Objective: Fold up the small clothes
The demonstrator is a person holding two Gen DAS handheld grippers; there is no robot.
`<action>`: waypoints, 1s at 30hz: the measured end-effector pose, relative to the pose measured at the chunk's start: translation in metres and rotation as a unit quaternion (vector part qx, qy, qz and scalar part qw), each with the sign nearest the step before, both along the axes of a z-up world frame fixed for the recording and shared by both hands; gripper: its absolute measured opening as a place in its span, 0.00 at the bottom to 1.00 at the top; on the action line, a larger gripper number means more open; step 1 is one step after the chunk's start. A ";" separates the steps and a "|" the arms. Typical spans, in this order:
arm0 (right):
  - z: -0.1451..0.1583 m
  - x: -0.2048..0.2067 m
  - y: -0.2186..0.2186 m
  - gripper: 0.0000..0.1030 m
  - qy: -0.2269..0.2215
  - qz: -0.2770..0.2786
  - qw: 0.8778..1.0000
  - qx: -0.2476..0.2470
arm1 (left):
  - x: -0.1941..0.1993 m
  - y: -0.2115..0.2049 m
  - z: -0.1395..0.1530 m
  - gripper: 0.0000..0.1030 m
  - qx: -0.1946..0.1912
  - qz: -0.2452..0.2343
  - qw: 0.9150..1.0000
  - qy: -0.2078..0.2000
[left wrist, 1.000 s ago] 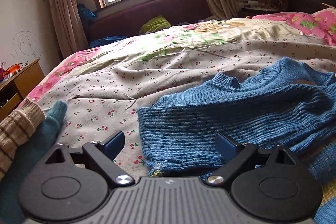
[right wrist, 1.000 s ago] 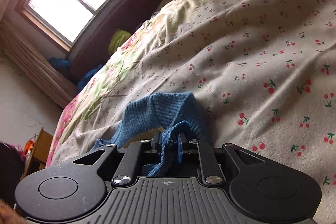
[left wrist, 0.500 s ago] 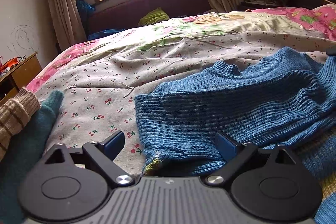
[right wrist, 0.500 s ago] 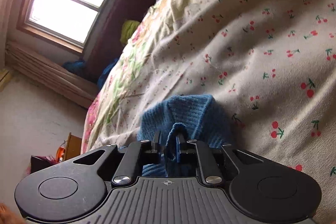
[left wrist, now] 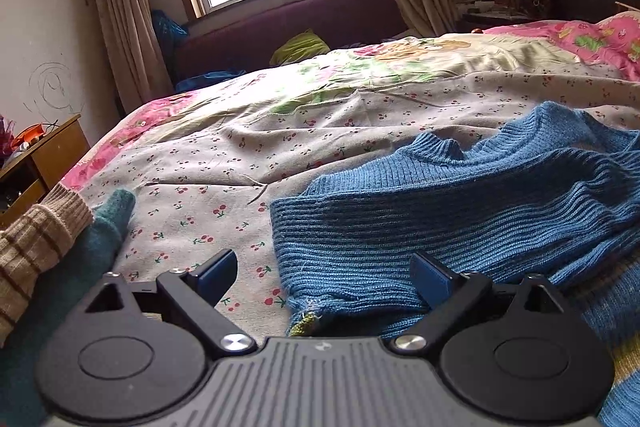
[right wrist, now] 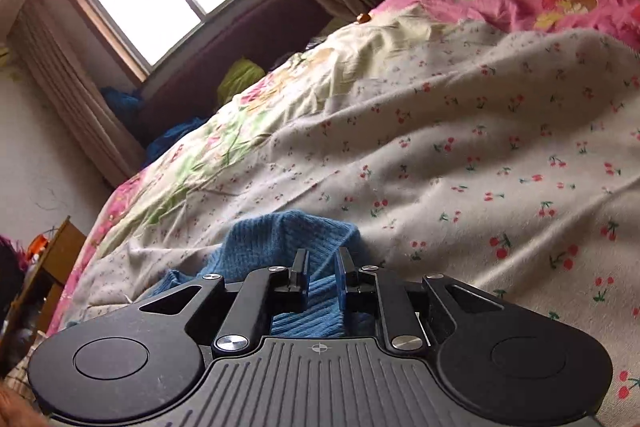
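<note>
Two grippers over one big bed (left wrist: 360,131) under a cherry-print cream cotton quilt. No containers in view, nothing to stow into.

Blue ribbed-knit wool sweater (left wrist: 460,211) lies half-bunched on the quilt, collar toward the window, hem nearest the left camera. My read: soft, floppy and light, with a grippy knit. It will stretch and sag when lifted by one point, so take it by the ribbed hem corners or the shoulder seams rather than the mid-panel.

Tan striped knit cuff and teal knit garment (left wrist: 100,239) sit at the left edge, near the sweater but apart from it.

Left gripper (left wrist: 324,275): fingers spread wide and holding nothing, hem corner lying between them.

Right gripper (right wrist: 322,277): fingers narrow and easing apart, with a raised fold of sweater between them. Whether the pads press it, can't tell; probably loose.
</note>
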State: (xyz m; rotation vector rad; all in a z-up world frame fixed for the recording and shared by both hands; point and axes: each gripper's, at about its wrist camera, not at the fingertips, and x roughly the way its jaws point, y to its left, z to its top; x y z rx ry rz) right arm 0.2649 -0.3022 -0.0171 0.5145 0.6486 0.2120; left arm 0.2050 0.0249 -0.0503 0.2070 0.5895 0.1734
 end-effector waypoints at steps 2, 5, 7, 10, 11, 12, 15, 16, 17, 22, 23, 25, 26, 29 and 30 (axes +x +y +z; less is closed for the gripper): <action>-0.002 0.004 0.014 0.15 0.004 0.036 0.999 -0.007 | 0.006 0.002 -0.005 1.00 -0.006 0.007 1.000 0.018; -0.029 0.020 0.025 0.12 0.084 0.036 0.994 -0.064 | 0.003 0.008 -0.008 1.00 -0.015 0.004 1.000 0.027; -0.032 0.019 0.020 0.10 0.090 0.027 0.995 -0.045 | -0.003 0.012 -0.004 1.00 -0.006 0.000 1.000 0.027; -0.010 0.002 0.024 0.16 0.070 0.036 0.995 -0.059 | -0.017 0.021 0.003 1.00 0.007 -0.001 1.000 0.027; -0.003 -0.006 0.026 0.15 0.065 0.047 0.995 -0.065 | -0.022 0.024 0.006 1.00 0.010 0.001 0.999 0.031; 0.003 -0.015 0.028 0.15 0.064 0.060 0.994 -0.068 | -0.030 0.028 0.008 1.00 0.014 0.002 0.999 0.037; 0.015 -0.050 0.031 0.16 0.074 0.091 0.990 -0.081 | -0.057 0.037 0.012 0.99 0.018 -0.005 0.998 0.052; 0.017 -0.063 0.031 0.16 0.079 0.097 0.988 -0.087 | -0.067 0.040 0.013 0.98 0.019 -0.008 0.998 0.058; 0.019 -0.076 0.030 0.16 0.084 0.102 0.987 -0.091 | -0.078 0.043 0.014 0.97 0.019 -0.012 0.998 0.067; 0.021 -0.144 0.019 0.19 0.137 0.119 0.979 -0.093 | -0.131 0.054 0.023 0.95 -0.018 -0.035 0.993 0.114; 0.020 -0.154 0.018 0.19 0.145 0.122 0.977 -0.095 | -0.139 0.055 0.025 0.93 -0.028 -0.038 0.991 0.122; 0.019 -0.175 0.015 0.19 0.163 0.120 0.975 -0.095 | -0.152 0.054 0.029 0.90 -0.045 -0.049 0.988 0.140; 0.018 -0.183 0.014 0.19 0.172 0.123 0.973 -0.092 | -0.157 0.053 0.030 0.89 -0.051 -0.054 0.986 0.147; 0.016 -0.202 0.013 0.19 0.182 0.123 0.972 -0.084 | -0.170 0.051 0.033 0.85 -0.076 -0.064 0.979 0.176; 0.015 -0.205 0.012 0.19 0.185 0.124 0.972 -0.081 | -0.174 0.051 0.032 0.82 -0.091 -0.068 0.975 0.190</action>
